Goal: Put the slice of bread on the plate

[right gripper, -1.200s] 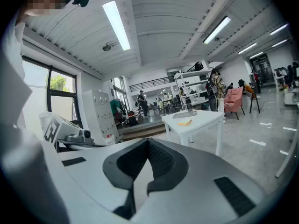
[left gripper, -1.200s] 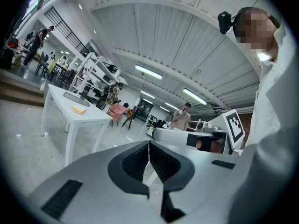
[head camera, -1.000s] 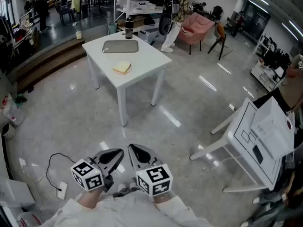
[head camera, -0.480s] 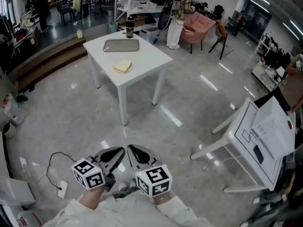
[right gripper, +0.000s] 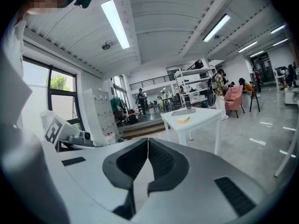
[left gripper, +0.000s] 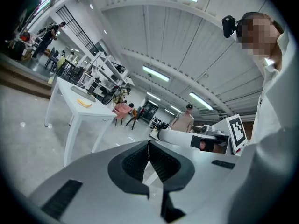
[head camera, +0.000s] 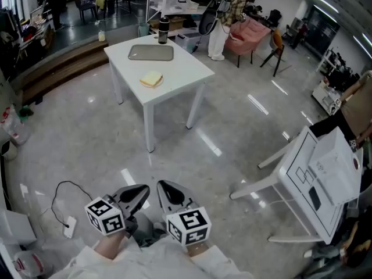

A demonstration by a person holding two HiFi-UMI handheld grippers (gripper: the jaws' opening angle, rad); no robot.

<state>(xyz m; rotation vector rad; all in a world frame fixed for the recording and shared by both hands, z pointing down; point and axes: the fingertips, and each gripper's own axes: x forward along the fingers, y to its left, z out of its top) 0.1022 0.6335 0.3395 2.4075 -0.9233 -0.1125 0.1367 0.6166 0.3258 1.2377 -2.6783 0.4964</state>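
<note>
A: Grippers first, quick.

B: The left gripper [head camera: 136,194] and right gripper [head camera: 167,192] hung low, close to the body, side by side above the floor. Each gripper view showed its own jaws pressed together with nothing between them.

A: Bread?

B: The slice of bread [head camera: 151,79] lay flat on the white table [head camera: 183,71], near its front-left side and well apart from both grippers. It was squarish and pale, yellowish at the edge. The plate [head camera: 151,52] was grey and rectangular with rounded corners. It sat further back on the same table, not touching the bread. A dark bottle [head camera: 163,37] stood just behind the plate.

A: What differed between views?

B: Only the head view gave the top-down layout. It also showed a cable [head camera: 61,193] on the floor at left and a person [head camera: 224,13] beside a pink armchair [head camera: 249,35] beyond the table. The left gripper view saw the table side-on, with the bread as a thin yellow sliver. It also caught the right gripper's marker cube [left gripper: 236,130] and a second person in a cap [left gripper: 187,119], who was missing from the head view. The right gripper view added a window [right gripper: 58,85] and a white cabinet [right gripper: 99,113] at left. There the bread was a small yellow strip in front of the plate.
</note>
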